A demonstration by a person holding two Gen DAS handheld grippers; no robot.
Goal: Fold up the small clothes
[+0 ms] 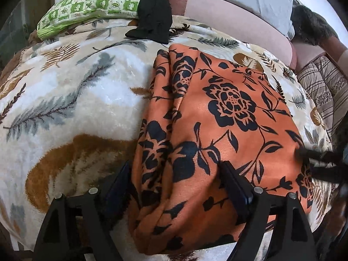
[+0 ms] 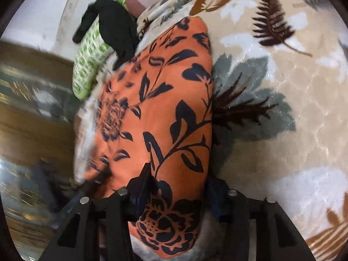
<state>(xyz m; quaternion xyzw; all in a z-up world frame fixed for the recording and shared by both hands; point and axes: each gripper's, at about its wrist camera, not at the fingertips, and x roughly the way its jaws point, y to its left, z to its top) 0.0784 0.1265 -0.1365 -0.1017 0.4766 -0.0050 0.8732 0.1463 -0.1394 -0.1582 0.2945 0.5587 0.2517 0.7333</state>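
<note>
An orange garment (image 1: 228, 108) with black flowers lies folded on the leaf-print blanket (image 1: 76, 87). My left gripper (image 1: 176, 174) stands open and wide over its near left corner. The left fingertip is just off the cloth's edge and the other rests on top. At the cloth's right edge a dark blurred shape (image 1: 319, 158) is my right gripper. In the right wrist view the same orange garment (image 2: 165, 100) runs away from me. There my right gripper (image 2: 179, 182) is shut on its near end, the fold bulging between the fingers.
A black garment (image 1: 154, 10) lies at the far end, partly over a green checked pillow (image 1: 91, 2). Pink and grey pillows (image 1: 235, 15) line the back, and a striped quilt (image 1: 322, 87) lies at the right. The blanket (image 2: 282, 108) spreads wide right of the cloth.
</note>
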